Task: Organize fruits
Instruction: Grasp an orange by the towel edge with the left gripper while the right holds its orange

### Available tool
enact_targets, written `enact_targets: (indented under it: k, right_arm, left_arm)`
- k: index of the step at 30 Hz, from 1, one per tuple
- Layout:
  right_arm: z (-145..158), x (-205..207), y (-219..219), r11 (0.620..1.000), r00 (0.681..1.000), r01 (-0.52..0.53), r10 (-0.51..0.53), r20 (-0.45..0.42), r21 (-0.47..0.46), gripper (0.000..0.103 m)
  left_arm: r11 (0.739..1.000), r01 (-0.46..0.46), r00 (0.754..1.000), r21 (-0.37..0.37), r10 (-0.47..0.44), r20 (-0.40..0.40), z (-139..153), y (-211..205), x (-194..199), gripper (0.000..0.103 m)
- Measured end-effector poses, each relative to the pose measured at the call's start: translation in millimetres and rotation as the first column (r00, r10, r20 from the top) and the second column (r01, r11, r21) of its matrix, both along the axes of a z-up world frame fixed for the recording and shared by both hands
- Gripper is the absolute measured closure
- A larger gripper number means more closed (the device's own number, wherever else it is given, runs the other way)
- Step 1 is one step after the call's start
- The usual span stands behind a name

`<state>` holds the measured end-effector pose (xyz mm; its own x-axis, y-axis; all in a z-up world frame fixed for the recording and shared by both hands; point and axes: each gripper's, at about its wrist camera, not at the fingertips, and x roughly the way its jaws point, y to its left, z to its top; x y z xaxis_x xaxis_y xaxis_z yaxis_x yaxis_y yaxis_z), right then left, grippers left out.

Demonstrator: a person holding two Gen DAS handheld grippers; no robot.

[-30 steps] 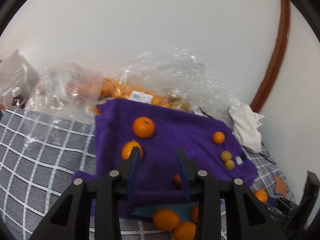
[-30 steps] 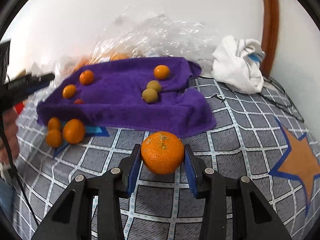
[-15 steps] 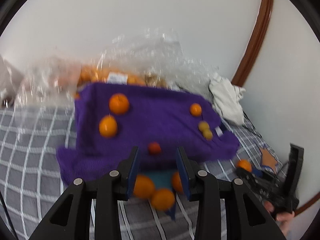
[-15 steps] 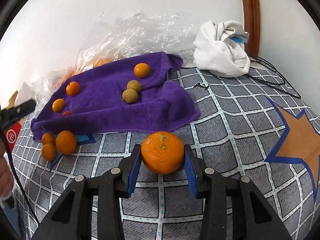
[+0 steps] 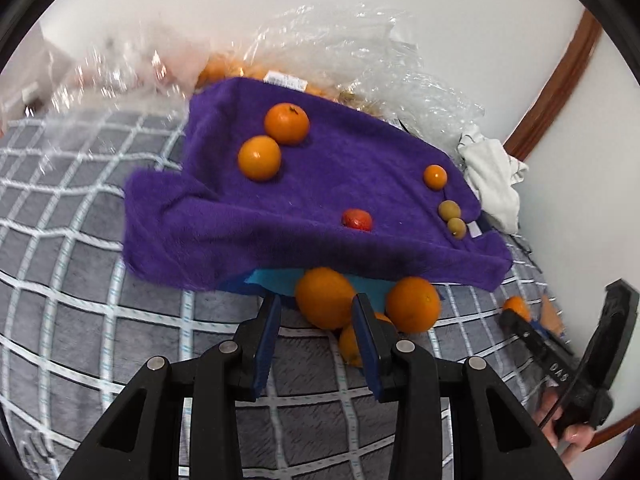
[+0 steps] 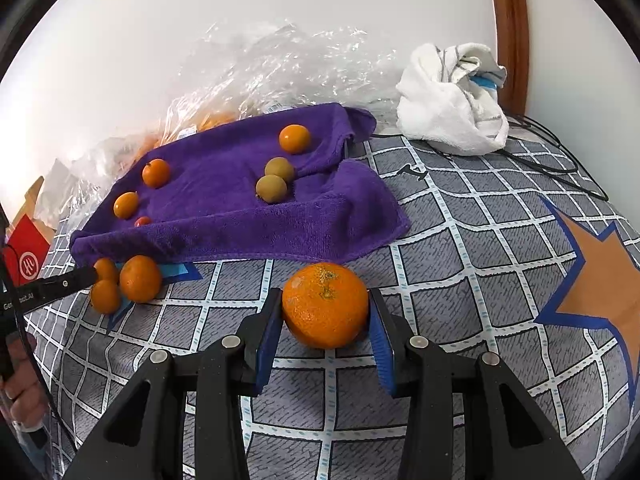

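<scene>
Right gripper is clamping a large orange between both pads, above the checked bedcover. Left gripper is sitting narrowly parted with nothing between its pads, just short of three oranges lying at the near hem of the purple towel. Farther back, small fruits are resting on the towel; clear plastic bags are lying against the wall.

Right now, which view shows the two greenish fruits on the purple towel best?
The right wrist view: the two greenish fruits sit mid-frame on the purple towel, large, sharp, touching each other. The left wrist view shows them small near the towel's right edge.
</scene>
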<state>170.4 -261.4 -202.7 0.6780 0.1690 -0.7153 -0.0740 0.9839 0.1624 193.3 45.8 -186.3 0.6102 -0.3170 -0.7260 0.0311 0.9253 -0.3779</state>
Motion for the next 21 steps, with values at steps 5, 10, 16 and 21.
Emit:
enact_targets:
  k: [5,10,16,21]
  right_arm:
    - [-0.6,0.3,0.2,1.000,1.000,-0.005,0.005,-0.003,0.008,0.062]
    - [-0.8,0.7,1.0,1.000,1.000,-0.011,0.011,-0.004,0.011,0.062]
    - [-0.8,0.3,-0.7,1.000,1.000,-0.007,0.007,-0.001,0.023,0.062]
    - [-0.9,0.4,1.0,1.000,1.000,-0.008,0.008,-0.003,0.023,0.062]
  left_arm:
    - [1.000,-0.006,1.000,-0.005,0.006,0.010,-2.0,-1.3,-1.2,0.065]
    - [1.000,-0.009,1.000,-0.004,0.009,0.029,-2.1,-3.4,-2.2,0.066]
    - [0.999,-0.011,0.998,-0.032,0.012,0.060,0.9,2.3,-7.1,0.077]
    - [0.998,-0.031,0.997,-0.052,0.034,0.069,3.7,9.0,-7.1,0.082]
